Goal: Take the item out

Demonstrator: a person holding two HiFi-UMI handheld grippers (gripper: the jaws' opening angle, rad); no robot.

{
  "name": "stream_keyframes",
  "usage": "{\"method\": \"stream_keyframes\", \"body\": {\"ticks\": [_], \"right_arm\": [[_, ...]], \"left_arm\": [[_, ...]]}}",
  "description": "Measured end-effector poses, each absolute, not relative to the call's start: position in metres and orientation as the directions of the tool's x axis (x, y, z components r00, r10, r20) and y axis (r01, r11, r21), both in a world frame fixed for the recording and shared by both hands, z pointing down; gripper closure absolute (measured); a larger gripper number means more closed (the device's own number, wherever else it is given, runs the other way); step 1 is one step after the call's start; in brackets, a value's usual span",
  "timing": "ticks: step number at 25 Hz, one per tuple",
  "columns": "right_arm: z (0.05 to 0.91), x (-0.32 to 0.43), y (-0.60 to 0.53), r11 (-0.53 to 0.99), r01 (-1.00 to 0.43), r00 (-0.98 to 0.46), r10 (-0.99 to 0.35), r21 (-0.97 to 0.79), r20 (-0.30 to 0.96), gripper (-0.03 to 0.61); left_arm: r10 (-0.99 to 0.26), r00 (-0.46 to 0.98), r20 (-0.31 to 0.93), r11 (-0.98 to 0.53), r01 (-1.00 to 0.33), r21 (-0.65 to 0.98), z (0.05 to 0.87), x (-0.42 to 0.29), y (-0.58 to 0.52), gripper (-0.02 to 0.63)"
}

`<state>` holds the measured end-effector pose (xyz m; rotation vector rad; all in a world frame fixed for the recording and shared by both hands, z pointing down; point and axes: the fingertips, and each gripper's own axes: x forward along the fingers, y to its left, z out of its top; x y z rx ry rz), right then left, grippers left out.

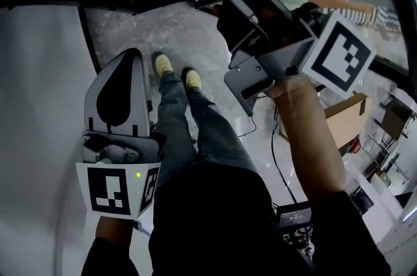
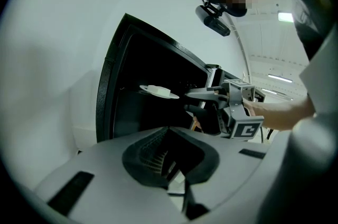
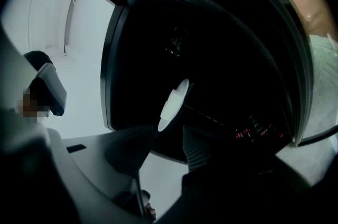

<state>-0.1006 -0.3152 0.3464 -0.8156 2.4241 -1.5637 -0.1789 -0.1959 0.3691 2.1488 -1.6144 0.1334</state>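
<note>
A bright room with a stone-like floor

I see below me a grey marbled floor (image 1: 150, 27) with a thin black cable (image 1: 277, 164) lying on it. A brown cardboard box (image 1: 345, 115) stands at the right. Long ceiling lights (image 2: 285, 17) shine above.

The left gripper (image 2: 169, 130) is pale grey with black ribbed pads (image 2: 148, 157). Its marker cube (image 1: 116, 189) bears black-and-white squares and 1 green light (image 1: 138, 174). The right gripper (image 3: 169, 136) is grey. A white dish (image 3: 174, 104) shows against a dark cavity with a black frame (image 3: 107, 85). Blue-grey jeans (image 1: 176, 112), pale yellow shoes (image 1: 163, 63), grey marbled floor (image 1: 130, 27).
</note>
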Motion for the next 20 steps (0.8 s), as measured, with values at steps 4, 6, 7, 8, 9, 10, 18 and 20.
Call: {"method": "stream_keyframes", "body": {"ticks": [4, 6, 7, 8, 9, 10, 18, 20], "right_arm": [[0.351, -0.115, -0.335, 0.276, -0.346, -0.840, -0.517, -0.897, 0.165, 0.393], [0.352, -0.120, -0.340, 0.254, -0.328, -0.840, -0.520, -0.910, 0.157, 0.391], [0.354, -0.119, -0.340, 0.241, -0.323, -0.838, -0.522, -0.915, 0.159, 0.391], [0.356, -0.118, -0.339, 0.230, -0.323, -0.835, -0.525, -0.918, 0.163, 0.391], [0.358, -0.116, -0.339, 0.224, -0.326, -0.833, -0.528, -0.918, 0.167, 0.391], [0.359, -0.115, -0.339, 0.221, -0.329, -0.832, -0.529, -0.918, 0.171, 0.391], [0.364, -0.125, -0.351, 0.194, -0.336, -0.845, -0.494, -0.921, 0.204, 0.392], [0.364, -0.127, -0.357, 0.184, -0.329, -0.843, -0.499, -0.926, 0.200, 0.392]], "left_arm": [[-0.882, 0.308, 0.357, -0.206, -0.933, 0.296, 0.376, -0.194, -0.206, 0.604], [-0.880, 0.299, 0.370, -0.189, -0.934, 0.304, 0.380, -0.199, -0.206, 0.604], [-0.879, 0.296, 0.373, -0.182, -0.933, 0.310, 0.382, -0.199, -0.204, 0.604], [-0.880, 0.294, 0.373, -0.179, -0.933, 0.313, 0.382, -0.199, -0.201, 0.604], [-0.881, 0.295, 0.371, -0.180, -0.932, 0.314, 0.383, -0.199, -0.199, 0.604], [-0.882, 0.296, 0.367, -0.183, -0.932, 0.312, 0.383, -0.198, -0.198, 0.604], [-0.878, 0.299, 0.374, -0.184, -0.932, 0.313, 0.388, -0.199, -0.201, 0.604], [-0.875, 0.301, 0.380, -0.182, -0.930, 0.318, 0.390, -0.201, -0.204, 0.604]]}}
